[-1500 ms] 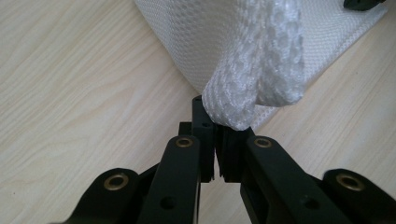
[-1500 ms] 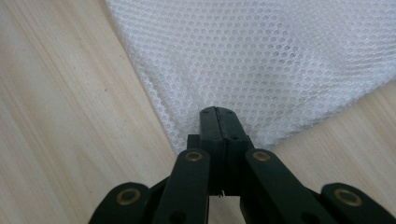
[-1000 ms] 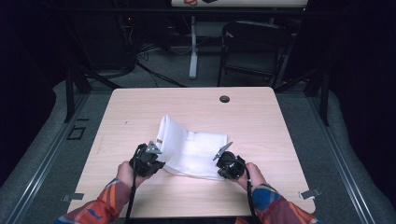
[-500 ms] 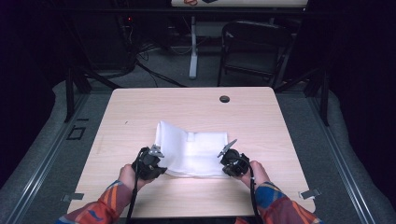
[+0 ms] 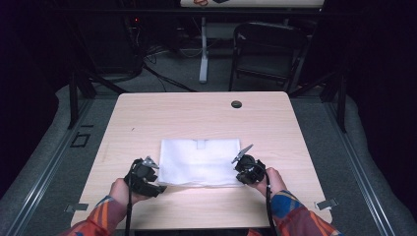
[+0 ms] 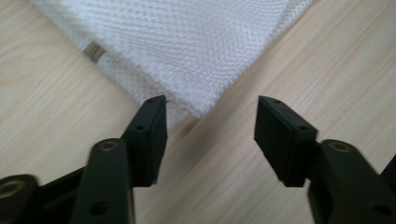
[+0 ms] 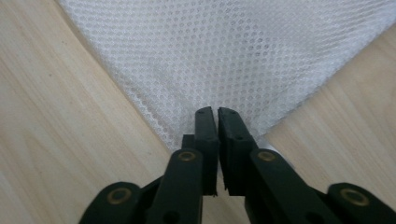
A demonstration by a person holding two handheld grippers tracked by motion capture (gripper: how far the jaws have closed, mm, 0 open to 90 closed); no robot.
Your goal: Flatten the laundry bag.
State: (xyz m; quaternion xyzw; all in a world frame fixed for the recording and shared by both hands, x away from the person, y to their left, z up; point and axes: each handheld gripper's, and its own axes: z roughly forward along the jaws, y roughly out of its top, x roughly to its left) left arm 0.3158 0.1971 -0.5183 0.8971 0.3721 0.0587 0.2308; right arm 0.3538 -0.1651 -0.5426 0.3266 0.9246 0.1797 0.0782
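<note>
A white mesh cloth (image 5: 200, 162) lay flat near the table's (image 5: 147, 118) front edge, roughly centred between its side edges, with bare wood open toward the far edge and both sides. The left gripper (image 6: 210, 135) sat at the cloth's front left corner, its jaws just having opened to a moderate gap; the corner lay ahead of them, one pad (image 6: 152, 128) at its fringe, nothing pinched. The right gripper (image 7: 217, 116) stood at the front right corner, jaws nearly together on the mesh edge.
</note>
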